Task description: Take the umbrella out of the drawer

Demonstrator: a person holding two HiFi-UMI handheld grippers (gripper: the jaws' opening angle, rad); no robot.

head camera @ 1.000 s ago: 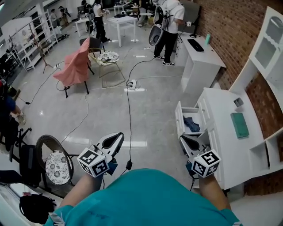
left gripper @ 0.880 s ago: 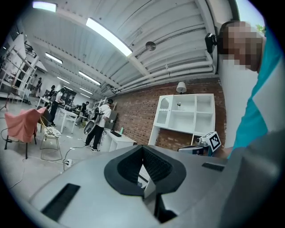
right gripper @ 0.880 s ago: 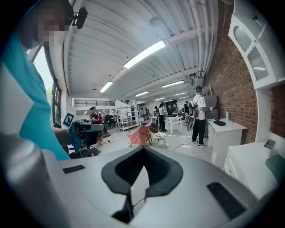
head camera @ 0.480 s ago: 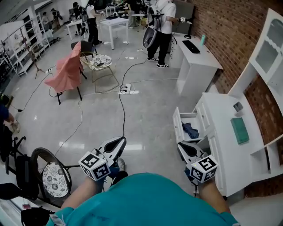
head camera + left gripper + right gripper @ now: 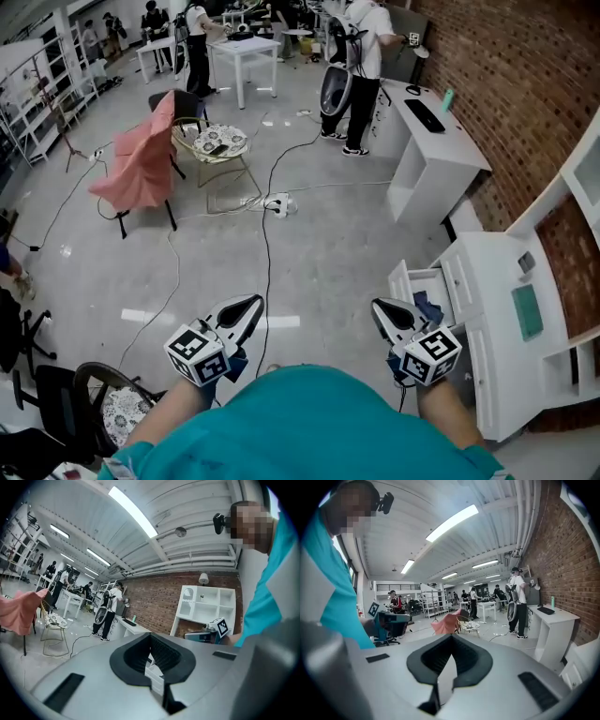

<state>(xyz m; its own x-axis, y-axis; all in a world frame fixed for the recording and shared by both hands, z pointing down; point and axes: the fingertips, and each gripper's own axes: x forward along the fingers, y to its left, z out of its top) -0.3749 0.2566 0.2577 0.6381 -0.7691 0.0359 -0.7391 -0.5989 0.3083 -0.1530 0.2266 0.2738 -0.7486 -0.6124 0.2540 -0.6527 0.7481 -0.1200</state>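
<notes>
Gaping drawer (image 5: 400,284) holds possibly blue fabric (image 5: 429,307)

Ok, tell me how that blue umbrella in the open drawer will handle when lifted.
The umbrella looks like a rumpled fabric bundle, so probably soft outside and light. It lies loose in the drawer, so it may sag or slip if gripped by cloth alone.

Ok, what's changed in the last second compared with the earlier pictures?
The person stepped forward: the white cabinet and its open drawer slid down the head view toward the right gripper, and the round chair dropped to the lower left edge. Nothing was taken hold of or let go. The left gripper and the right one stay out front, jaws together, empty; the blue thing remains in the drawer.
</notes>
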